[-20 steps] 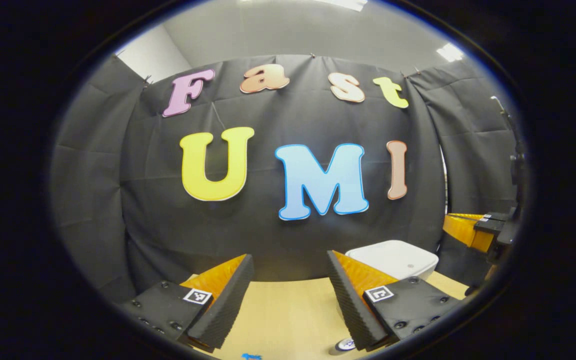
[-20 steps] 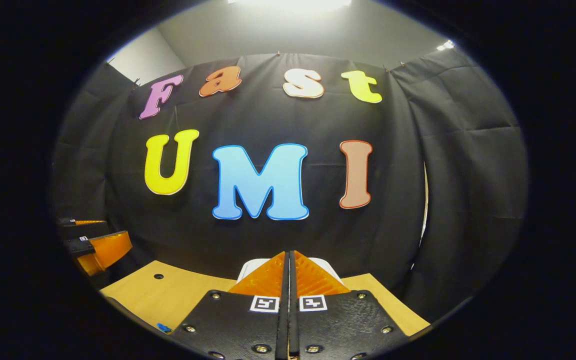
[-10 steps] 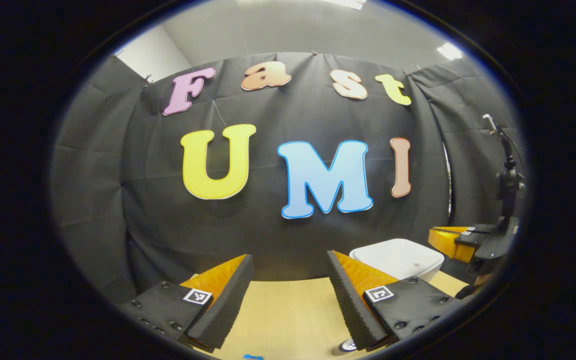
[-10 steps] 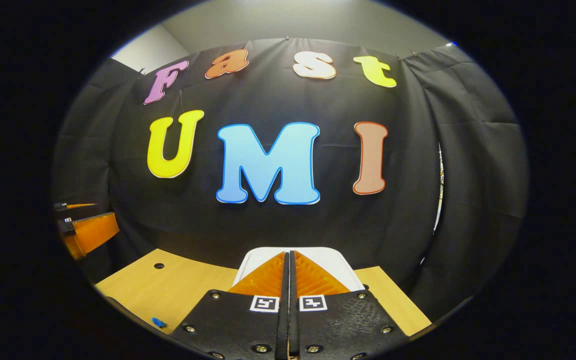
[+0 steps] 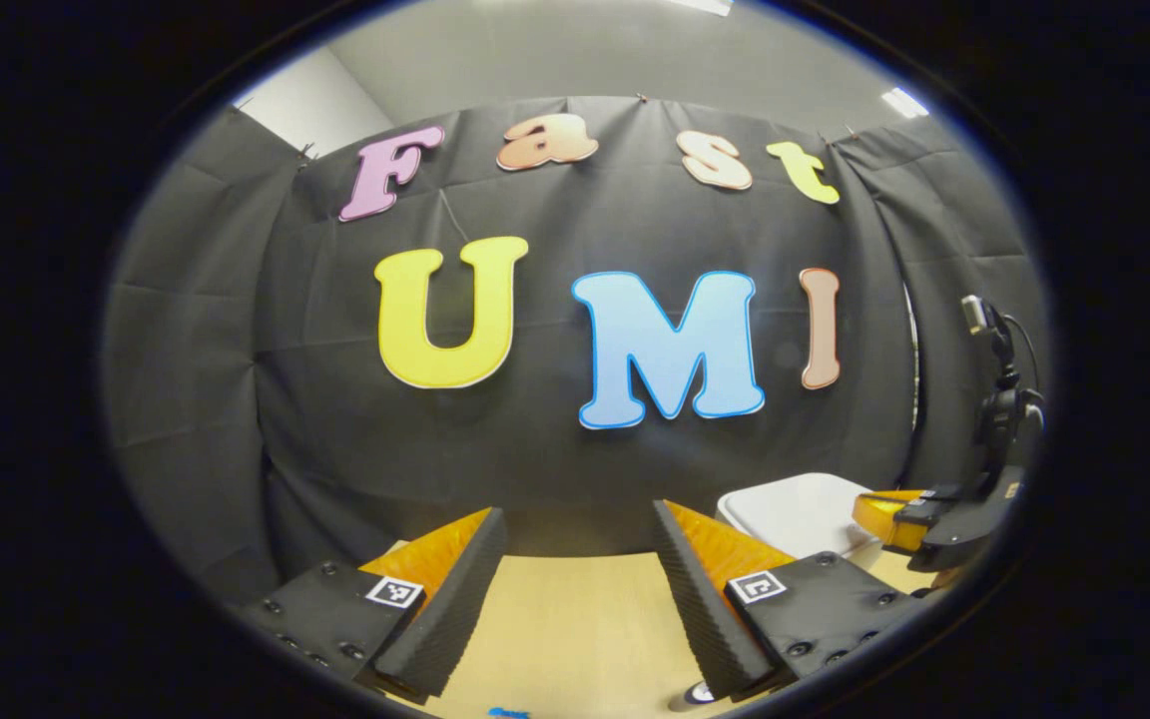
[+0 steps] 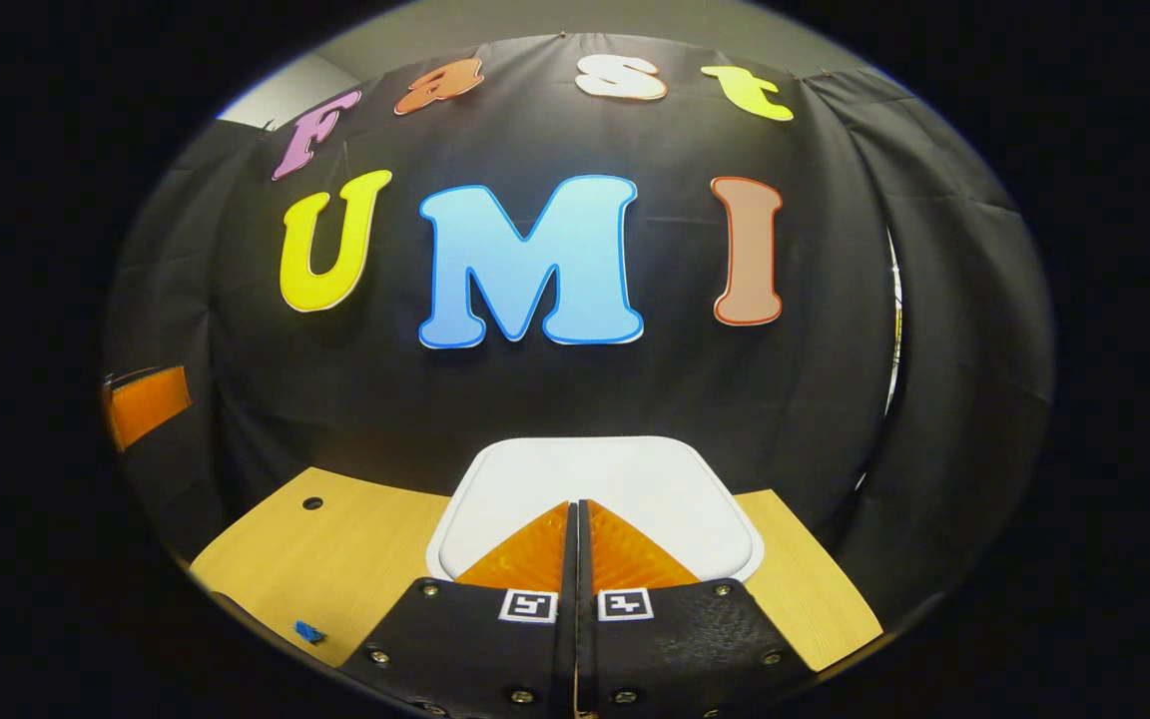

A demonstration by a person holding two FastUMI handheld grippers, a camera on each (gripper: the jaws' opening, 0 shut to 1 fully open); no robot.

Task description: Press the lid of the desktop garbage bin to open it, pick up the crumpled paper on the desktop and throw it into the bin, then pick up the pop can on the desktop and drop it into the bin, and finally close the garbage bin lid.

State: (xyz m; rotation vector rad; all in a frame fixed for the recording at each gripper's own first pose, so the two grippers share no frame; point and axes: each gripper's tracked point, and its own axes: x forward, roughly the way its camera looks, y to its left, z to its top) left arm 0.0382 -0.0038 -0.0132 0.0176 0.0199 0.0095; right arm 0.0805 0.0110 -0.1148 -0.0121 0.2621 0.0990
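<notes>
Currently on step one, lid press. Right gripper (image 6: 576,509) fingers together, holding nothing, poised over the near edge of the bin lid (image 6: 595,479); contact impossible to confirm. Lid flat and closed, bin at 6 o'clock in the right gripper view, on the desk (image 6: 355,539). Left gripper (image 5: 580,544) fingers apart, empty, idle over bare desk; bin at 4 o'clock in the left gripper view, right gripper just past it. Next: push straight down on the lid, then back off for the pop-up. Crumpled paper not located; round thing (image 5: 700,691) at 5 o'clock possibly the can top, cut off, unclear.
</notes>
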